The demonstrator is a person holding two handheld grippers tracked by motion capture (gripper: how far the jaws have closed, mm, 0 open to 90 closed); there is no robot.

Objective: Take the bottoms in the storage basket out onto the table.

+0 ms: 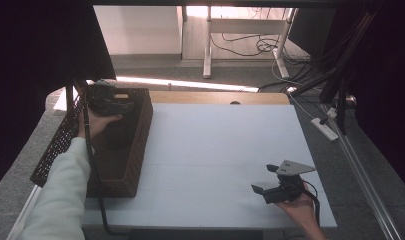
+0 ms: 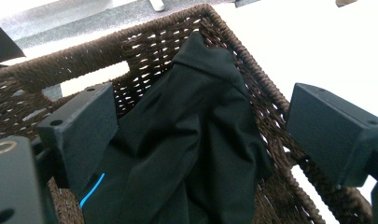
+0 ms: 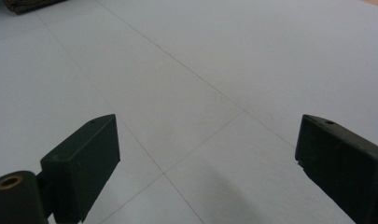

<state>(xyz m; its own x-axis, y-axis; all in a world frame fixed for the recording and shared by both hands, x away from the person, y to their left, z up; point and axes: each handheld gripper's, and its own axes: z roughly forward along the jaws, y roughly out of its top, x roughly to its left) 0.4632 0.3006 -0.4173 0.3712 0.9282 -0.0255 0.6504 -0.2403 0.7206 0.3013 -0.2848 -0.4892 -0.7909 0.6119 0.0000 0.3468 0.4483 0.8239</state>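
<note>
Two hand-held grippers are in use, and they are placed well apart. The left hand-held gripper [image 1: 106,98] is held over the far end of the wicker basket [image 1: 140,150], which stands at the left edge of the table [image 1: 215,150]; its jaws stand wide with nothing between them. That placement appears chosen to address the black garment [image 2: 191,144] lying inside the basket, since the jaws straddle the cloth from above without touching it. The right hand-held gripper [image 1: 276,186] is held low over the near right part of the table, jaws likewise wide and empty; it appears parked clear of the basket, leaving the white surface free as a probable set-down area. From the high view the basket interior reads as a dark mass, and the garment cannot be separated from shadow. The left gripper view resolves it: crumpled black fabric heaped against a corner of the basket [image 2: 252,70], with a short blue stripe [image 2: 92,190] near one fold. The right gripper view, in turn, confirms what the high view suggests: bare white table [image 3: 186,70] crossed by thin seam lines, with a sliver of the basket [image 3: 28,4] far off at its upper left.
</note>
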